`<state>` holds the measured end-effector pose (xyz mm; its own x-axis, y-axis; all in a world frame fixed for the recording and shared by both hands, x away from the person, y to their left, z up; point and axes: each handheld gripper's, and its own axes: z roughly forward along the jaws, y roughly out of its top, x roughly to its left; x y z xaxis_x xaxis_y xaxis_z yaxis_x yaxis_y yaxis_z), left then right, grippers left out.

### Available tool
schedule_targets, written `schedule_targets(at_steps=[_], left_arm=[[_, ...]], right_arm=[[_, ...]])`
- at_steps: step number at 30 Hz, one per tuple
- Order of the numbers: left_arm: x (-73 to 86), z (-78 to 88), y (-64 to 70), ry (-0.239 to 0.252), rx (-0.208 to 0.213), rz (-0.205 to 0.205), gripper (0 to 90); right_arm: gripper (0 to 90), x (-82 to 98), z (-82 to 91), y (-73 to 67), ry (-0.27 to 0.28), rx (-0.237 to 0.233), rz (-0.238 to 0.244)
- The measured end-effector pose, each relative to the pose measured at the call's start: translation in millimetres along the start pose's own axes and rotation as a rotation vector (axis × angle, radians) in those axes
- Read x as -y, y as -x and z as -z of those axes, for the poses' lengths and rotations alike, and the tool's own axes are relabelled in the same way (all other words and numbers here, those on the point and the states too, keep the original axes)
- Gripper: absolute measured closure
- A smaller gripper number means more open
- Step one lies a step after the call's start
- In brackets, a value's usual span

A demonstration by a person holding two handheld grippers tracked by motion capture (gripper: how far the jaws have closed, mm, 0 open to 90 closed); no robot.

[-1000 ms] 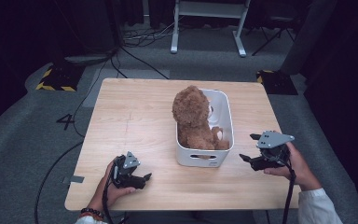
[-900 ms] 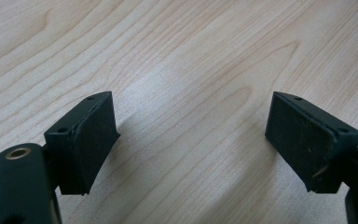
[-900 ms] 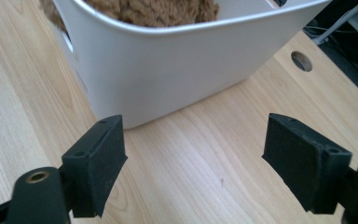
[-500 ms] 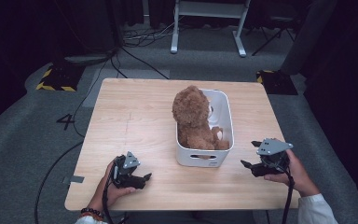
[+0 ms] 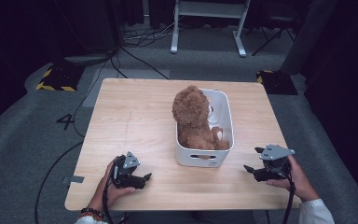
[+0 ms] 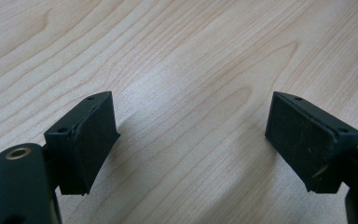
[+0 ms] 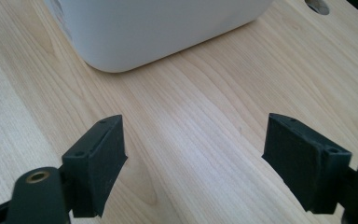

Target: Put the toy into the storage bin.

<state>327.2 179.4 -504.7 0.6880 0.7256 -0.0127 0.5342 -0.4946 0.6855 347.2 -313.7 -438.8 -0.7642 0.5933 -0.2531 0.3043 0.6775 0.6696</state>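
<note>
A brown teddy bear (image 5: 193, 116) sits inside a white plastic bin (image 5: 226, 122) in the middle of the wooden table (image 5: 135, 116). My left gripper (image 5: 143, 178) rests on the table near the front edge, left of the bin, open with nothing between its jaws (image 6: 191, 154). My right gripper (image 5: 254, 161) is low over the table to the right of the bin's front corner, open and empty (image 7: 193, 163). In the right gripper view the bin's white wall (image 7: 158, 28) stands just ahead of the jaws.
The table's front edge runs just behind both hands. A round cable hole (image 7: 318, 5) sits in the tabletop beyond the bin. On the floor around the table lie cables (image 5: 135, 51), a white frame's legs (image 5: 207, 28) and yellow-black taped plates (image 5: 56, 79).
My right gripper has dropped lower and come back toward the front of the table, still open. The left gripper, the bear and the bin have stayed put.
</note>
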Motion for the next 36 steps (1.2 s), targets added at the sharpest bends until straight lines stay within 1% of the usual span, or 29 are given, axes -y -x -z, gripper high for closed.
schedule_targets(at_steps=[7, 10, 12, 17, 21, 24, 26, 31, 34, 36], left_arm=[[0.0, 0.0, 0.0, 0.0, 0.0, 0.0, 16.6], [0.0, -0.1, 0.0, 0.001, 0.001, 0.0, 16.6], [0.0, 0.0, 0.0, 0.0, 0.0, 0.0, 16.6], [0.0, 0.0, 0.0, 0.0, 0.0, 0.0, 16.6], [0.0, 0.0, 0.0, 0.0, 0.0, 0.0, 16.6], [0.0, -0.1, 0.0, 0.001, 0.001, 0.0, 16.6], [0.0, 0.0, 0.0, 0.0, 0.0, 0.0, 16.6], [0.0, 0.0, 0.0, 0.0, 0.0, 0.0, 16.6], [0.0, 0.0, 0.0, 0.0, 0.0, 0.0, 16.6], [0.0, 0.0, 0.0, 0.0, 0.0, 0.0, 16.6]], right_arm=[[21.1, 12.3, -2.4, 0.9, -0.01, -0.002, -0.014], [21.0, 18.6, -4.5, 0.6, -0.024, -0.002, -0.011], [21.1, 22.6, -5.8, 1.3, -0.037, -0.002, -0.018], [21.1, 30.5, -6.5, 2.0, -0.033, 0.0, -0.036], [21.1, 36.9, -7.6, 2.6, -0.04, 0.004, -0.045], [21.1, 41.9, -8.1, 3.1, -0.046, 0.003, -0.057], [21.2, 44.9, -8.1, 3.9, -0.039, -0.004, -0.067], [21.2, 51.7, -8.4, 4.3, -0.044, -0.004, -0.081], [21.2, 55.2, -6.7, 3.8, -0.039, -0.006, -0.102], [21.2, 58.5, -6.3, 4.3, -0.043, -0.006, -0.106]])
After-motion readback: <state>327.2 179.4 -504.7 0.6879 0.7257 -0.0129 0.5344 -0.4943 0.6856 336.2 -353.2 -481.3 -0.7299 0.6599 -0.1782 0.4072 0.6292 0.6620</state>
